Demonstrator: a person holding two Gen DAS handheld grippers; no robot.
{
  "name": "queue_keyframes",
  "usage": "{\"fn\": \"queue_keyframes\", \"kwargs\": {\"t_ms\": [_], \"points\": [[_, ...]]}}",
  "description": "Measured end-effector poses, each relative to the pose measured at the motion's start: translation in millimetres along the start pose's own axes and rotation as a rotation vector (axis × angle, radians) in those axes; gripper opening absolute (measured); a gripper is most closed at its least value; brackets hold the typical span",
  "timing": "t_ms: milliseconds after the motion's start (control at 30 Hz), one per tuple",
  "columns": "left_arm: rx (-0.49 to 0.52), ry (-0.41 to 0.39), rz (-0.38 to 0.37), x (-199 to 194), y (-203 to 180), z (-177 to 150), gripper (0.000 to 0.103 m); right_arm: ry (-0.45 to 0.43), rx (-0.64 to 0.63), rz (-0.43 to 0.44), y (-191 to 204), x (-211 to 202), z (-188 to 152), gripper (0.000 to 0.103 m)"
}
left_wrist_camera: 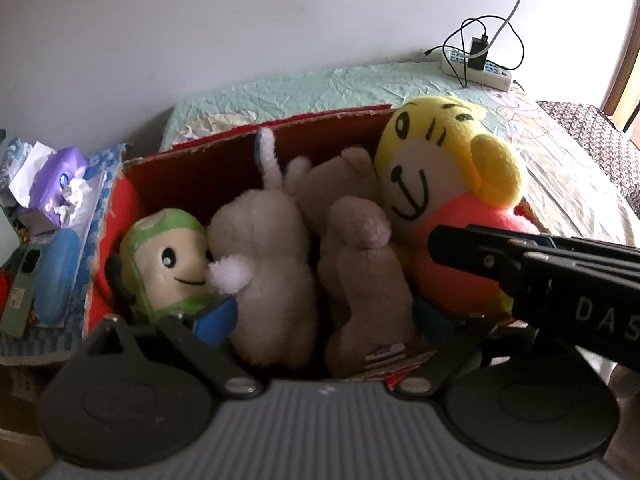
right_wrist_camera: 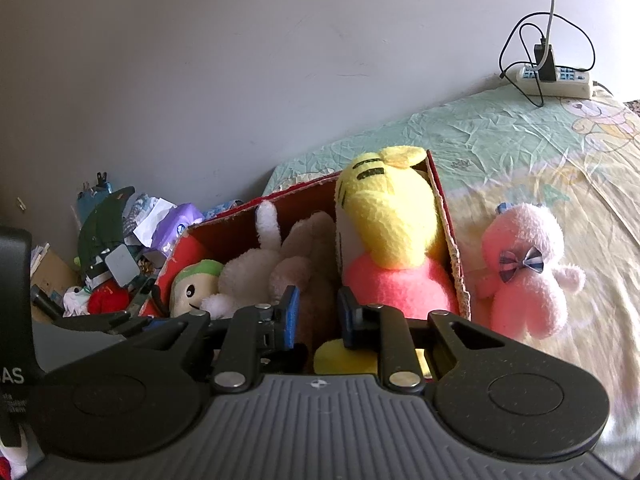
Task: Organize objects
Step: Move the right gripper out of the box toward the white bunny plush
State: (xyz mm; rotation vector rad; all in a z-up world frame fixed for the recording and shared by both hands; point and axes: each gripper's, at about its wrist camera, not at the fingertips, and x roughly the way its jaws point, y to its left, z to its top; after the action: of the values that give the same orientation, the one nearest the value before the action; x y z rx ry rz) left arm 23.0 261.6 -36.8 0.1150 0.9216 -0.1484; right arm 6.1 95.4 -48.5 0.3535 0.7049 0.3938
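Your left gripper (left_wrist_camera: 324,320) stands wide open over the red cardboard box (left_wrist_camera: 192,164), its blue pads flanking the white plush (left_wrist_camera: 264,256) and brown plush (left_wrist_camera: 360,276) without pressing either. Your right gripper (right_wrist_camera: 316,316) is at its narrowest; the brown plush shows in the small gap between its pads, though whether they pinch it is hard to tell. In the box, a green-capped doll (left_wrist_camera: 168,260) sits at the left end, and a yellow tiger plush (left_wrist_camera: 436,184) in pink leans at the right. Outside, just beside the box's right wall, a pink plush (right_wrist_camera: 524,272) with a bow lies on the pale bedsheet (right_wrist_camera: 520,152). A power strip (right_wrist_camera: 556,78) rests by the wall.
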Motion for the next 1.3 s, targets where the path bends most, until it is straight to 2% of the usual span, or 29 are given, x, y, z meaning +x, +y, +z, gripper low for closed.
{"fn": "queue_keyframes", "kwargs": {"t_ms": [733, 767, 800, 933, 1167, 1300], "points": [[-0.024, 0.018, -0.015, 3.6, 5.8, -0.3, 0.096, -0.017, -0.003, -0.020, 1.7, -1.6, -3.1, 0.021], [-0.025, 0.017, -0.016, 3.7, 5.9, -0.4, 0.097, -0.019, -0.007, -0.021, 2.1, -2.2, -3.5, 0.021], [-0.026, 0.017, -0.003, 4.0, 5.4, -0.6, 0.103, -0.021, -0.006, -0.021, 1.8, -2.9, -3.6, 0.021], [-0.034, 0.012, 0.004, 3.9, 6.0, -1.0, 0.102, -0.026, -0.003, -0.020, 0.2, -4.6, -3.0, 0.021], [-0.056, 0.024, -0.001, 4.6, 7.8, 0.7, 0.102, -0.041, 0.016, 0.016, -8.2, -15.2, -0.2, 0.022], [-0.059, -0.005, 0.029, -6.9, 6.5, 4.1, 0.102, -0.028, 0.034, 0.049, -15.1, -17.2, 4.0, 0.023]]}}
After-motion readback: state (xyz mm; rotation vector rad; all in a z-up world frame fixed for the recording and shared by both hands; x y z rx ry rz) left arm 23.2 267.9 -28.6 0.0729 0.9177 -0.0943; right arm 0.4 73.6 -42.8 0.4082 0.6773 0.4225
